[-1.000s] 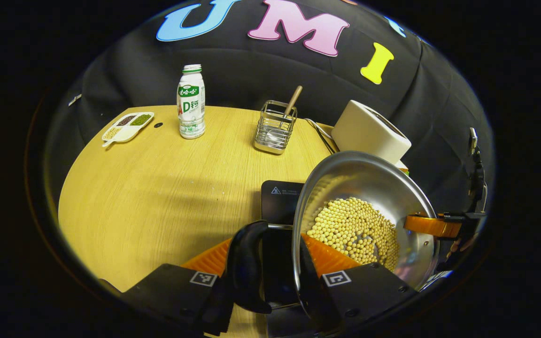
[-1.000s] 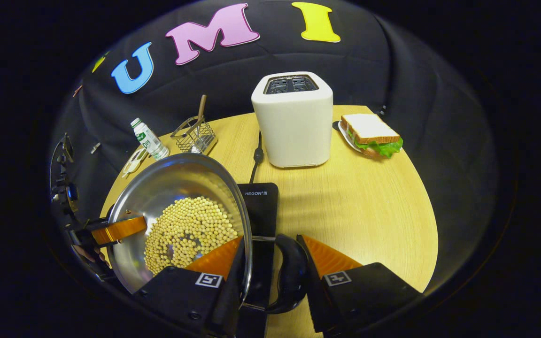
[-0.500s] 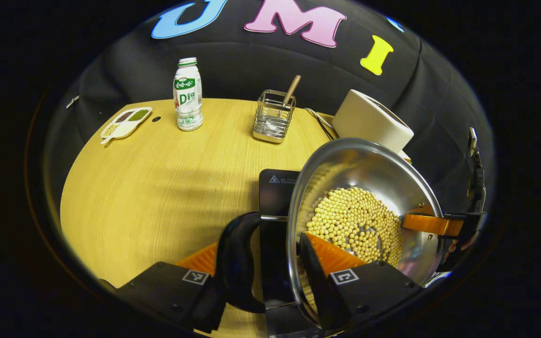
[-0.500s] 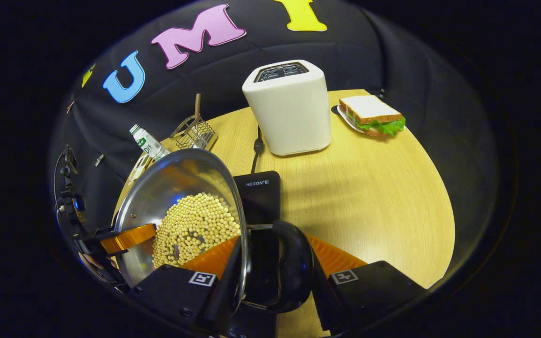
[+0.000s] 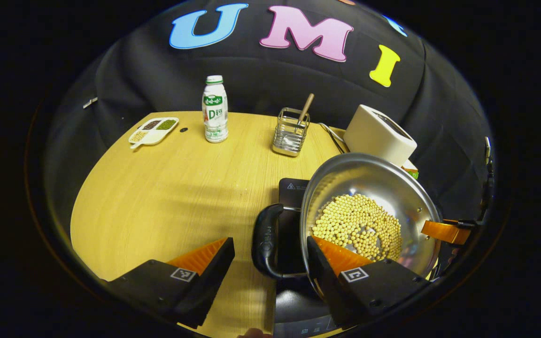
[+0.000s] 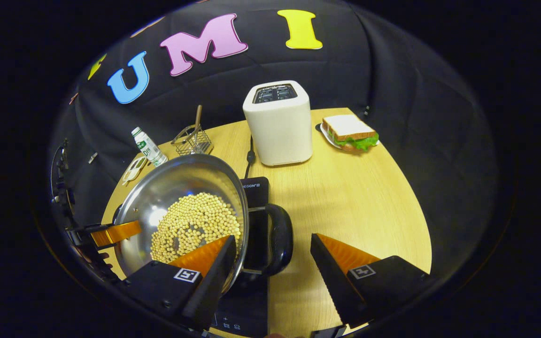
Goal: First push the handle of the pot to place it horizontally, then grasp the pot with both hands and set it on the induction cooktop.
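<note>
Pot of soybeans is sitting on the black induction cooktop on the worktop. Both tongs are gaping wide: left tongs and right tongs each straddling 1 black handle, pads touching nothing.

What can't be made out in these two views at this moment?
- Whether the pot rests flat on the induction cooktop: left gripper view, the pot hides its own base.
- Cooktop controls: right gripper view, cut by the edge, too small.
- Sandwich: left gripper view, mostly behind toaster and pot.
</note>
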The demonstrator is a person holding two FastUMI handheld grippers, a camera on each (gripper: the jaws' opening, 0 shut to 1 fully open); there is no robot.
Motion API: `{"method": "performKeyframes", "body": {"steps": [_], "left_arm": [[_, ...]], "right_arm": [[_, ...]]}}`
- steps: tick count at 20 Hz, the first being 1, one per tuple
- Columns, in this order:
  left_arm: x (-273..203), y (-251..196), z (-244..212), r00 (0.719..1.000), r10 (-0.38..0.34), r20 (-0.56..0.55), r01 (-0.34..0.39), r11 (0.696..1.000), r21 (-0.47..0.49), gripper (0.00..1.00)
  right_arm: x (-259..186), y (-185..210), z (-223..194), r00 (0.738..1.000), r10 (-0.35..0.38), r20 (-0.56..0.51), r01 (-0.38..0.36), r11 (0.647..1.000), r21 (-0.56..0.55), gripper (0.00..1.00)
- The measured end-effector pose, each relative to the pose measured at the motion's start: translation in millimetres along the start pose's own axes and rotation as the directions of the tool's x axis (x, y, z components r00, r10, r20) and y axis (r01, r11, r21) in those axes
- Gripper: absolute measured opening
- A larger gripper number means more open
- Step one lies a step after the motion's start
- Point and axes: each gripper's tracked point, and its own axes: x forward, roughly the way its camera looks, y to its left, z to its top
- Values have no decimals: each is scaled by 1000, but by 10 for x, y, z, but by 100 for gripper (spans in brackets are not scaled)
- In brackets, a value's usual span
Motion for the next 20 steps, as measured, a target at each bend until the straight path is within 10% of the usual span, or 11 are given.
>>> {"method": "performKeyframes", "body": {"steps": [8,20], "left_arm": [[-1108,104,532,956,35,292,-46,998,31,96],[-3228,318,764,726,64,684,-172,981,90,95]], "right_arm": [[-1009,147,437,964,-65,259,75,997,-31,99],[-2583,605,862,742,-27,669,81,995,-50,98]]}}
